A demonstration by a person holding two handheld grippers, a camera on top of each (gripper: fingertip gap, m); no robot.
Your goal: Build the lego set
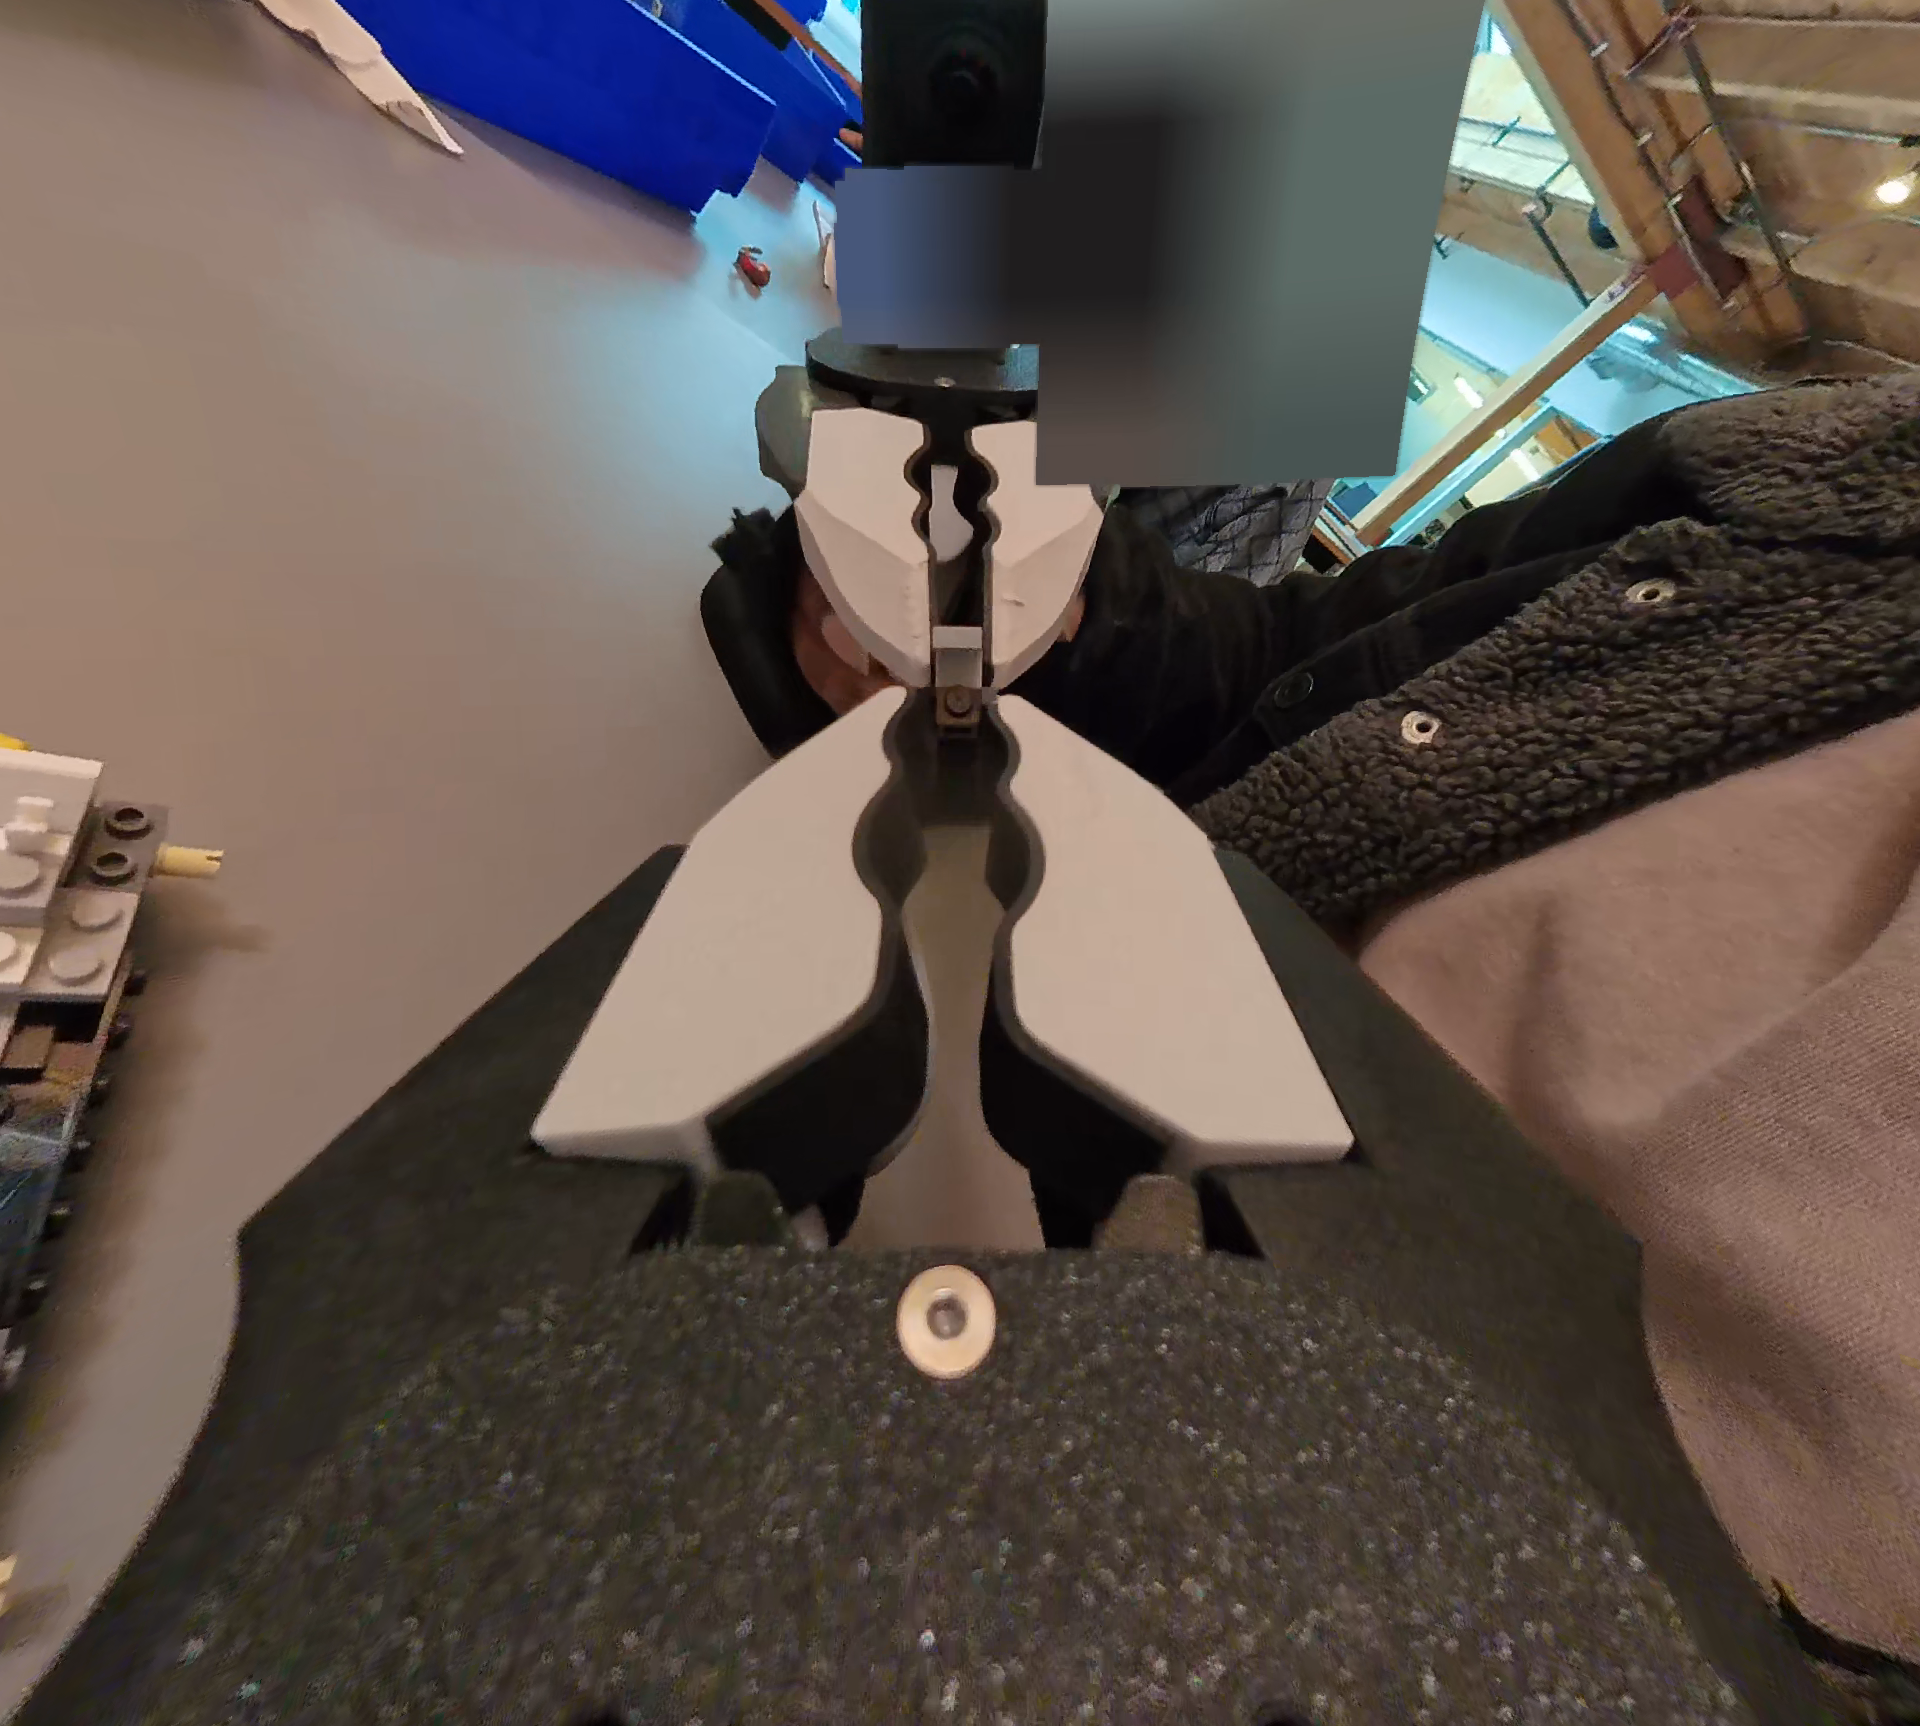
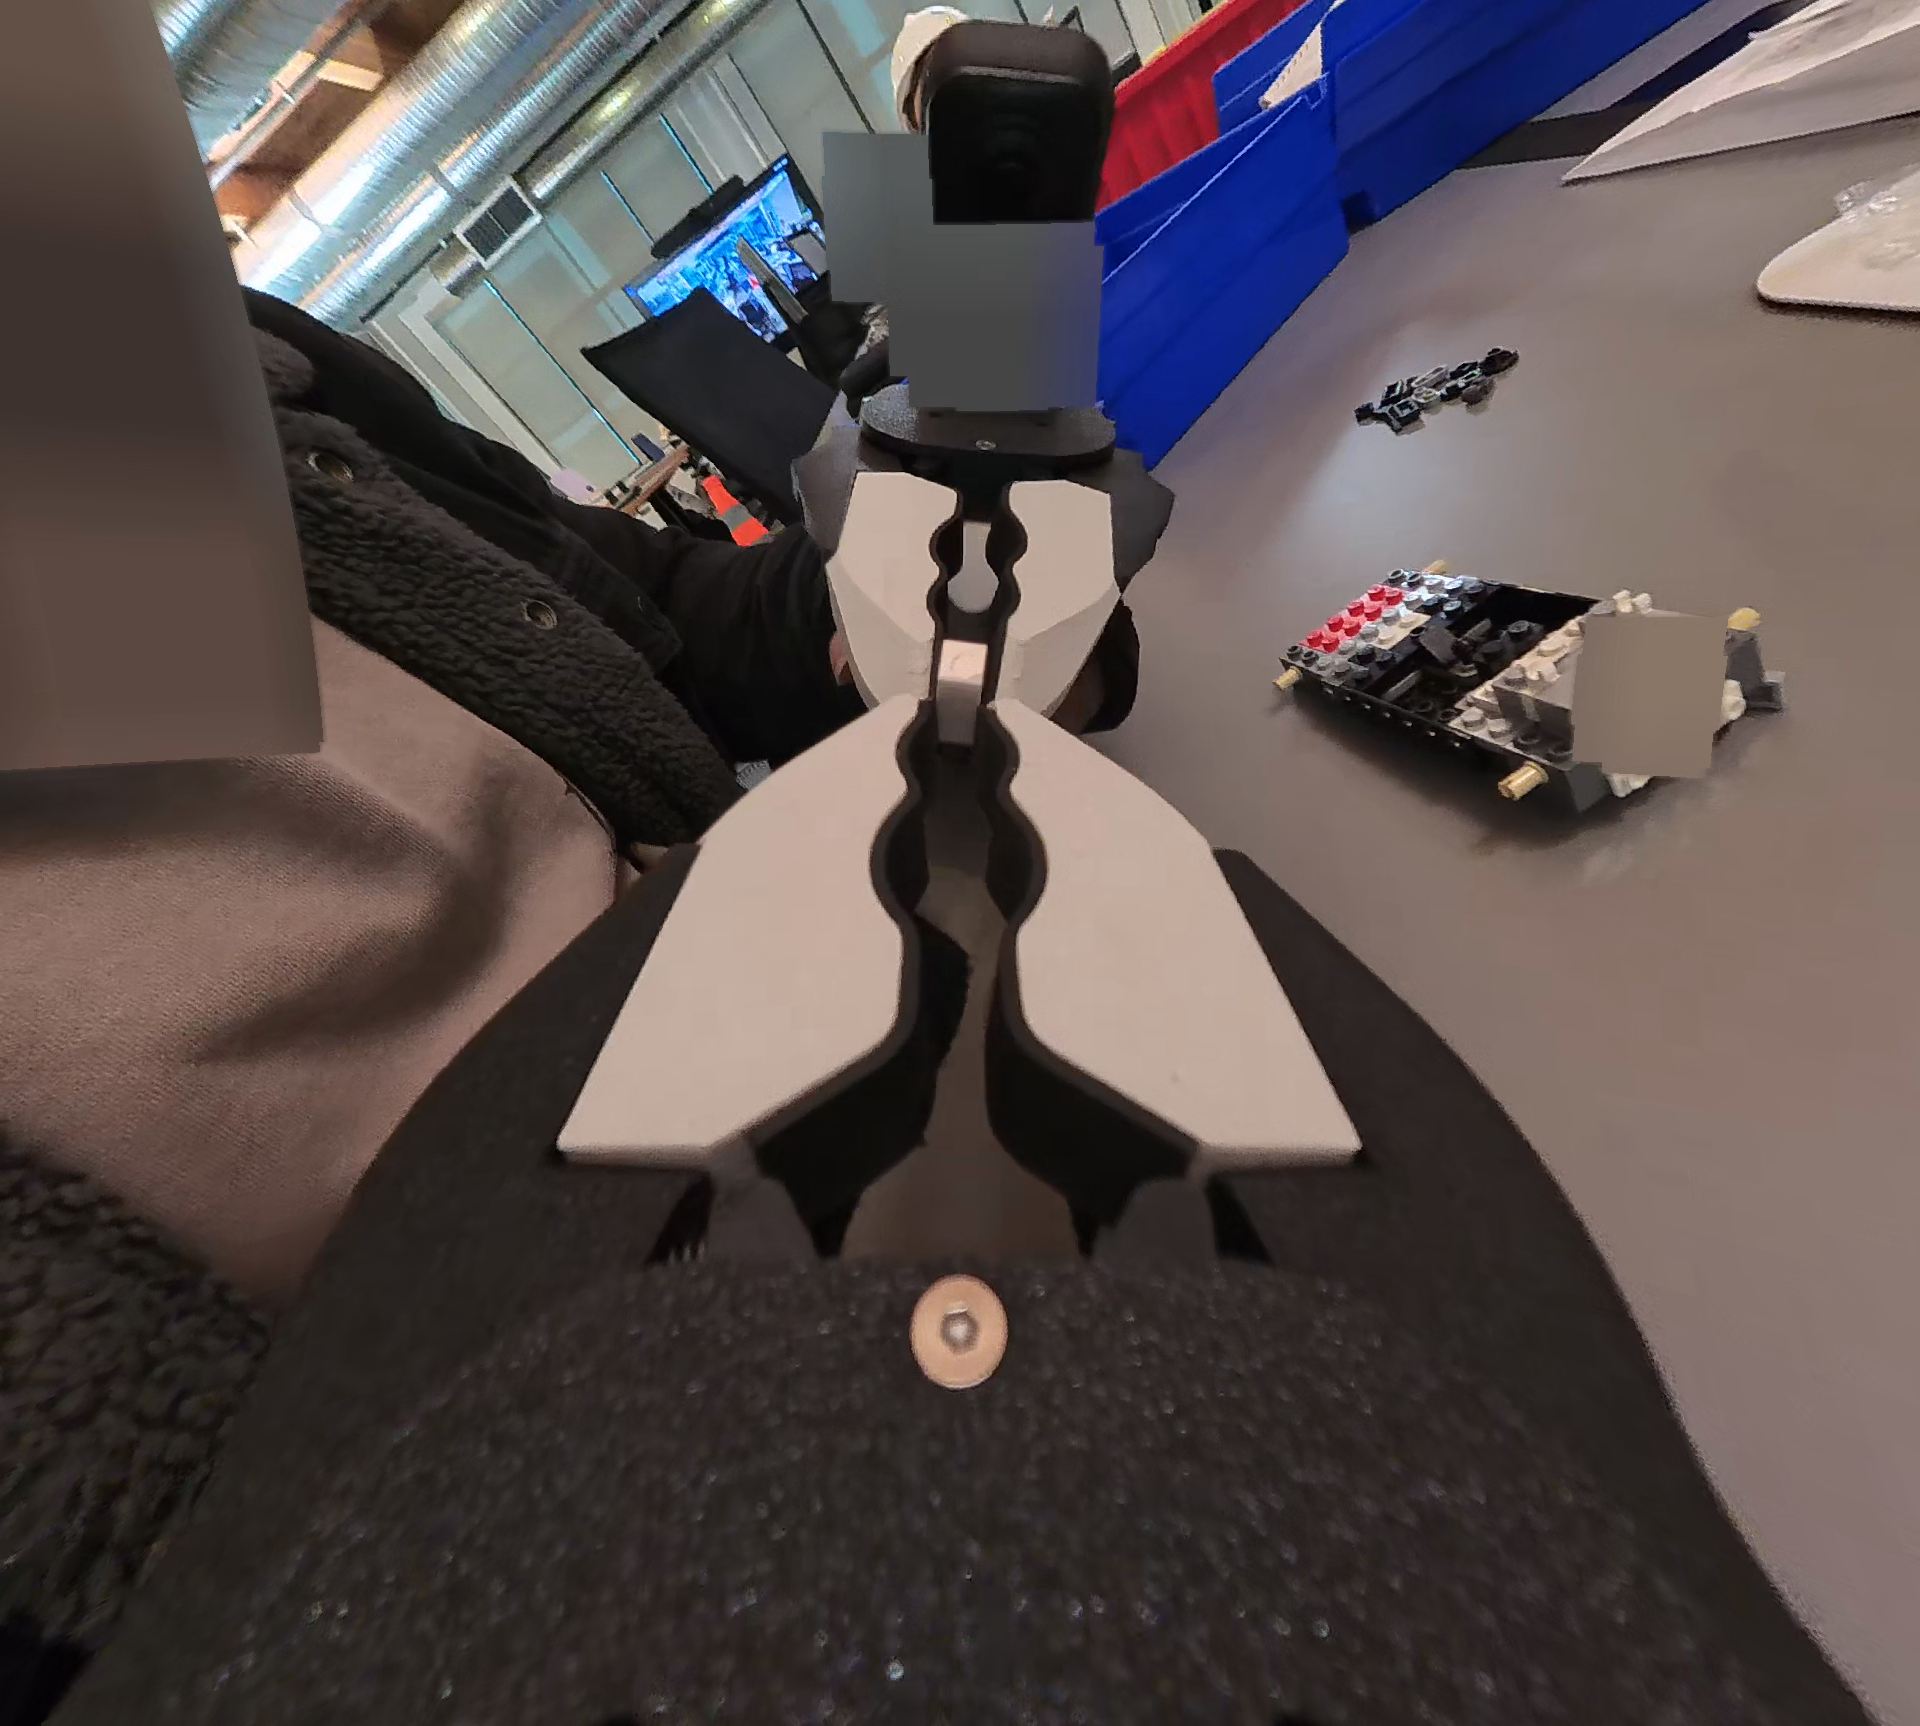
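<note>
My left gripper and right gripper point at each other, tip to tip, in the air above the table edge. The left one is shut on a small dark lego piece. The right one is shut on a small light grey piece, which also shows in the left wrist view. The two pieces touch end to end. The part-built lego model, black and grey with red studs and tan pins, lies on the grey table to the right; its corner shows at the left edge of the left wrist view.
Several loose black pieces lie beyond the model. Blue bins line the table's far side, with a white tray and paper sheets near them. A small red piece lies by the bins. A person's fleece jacket is close. Less than 4 cm separates the two grippers' tips.
</note>
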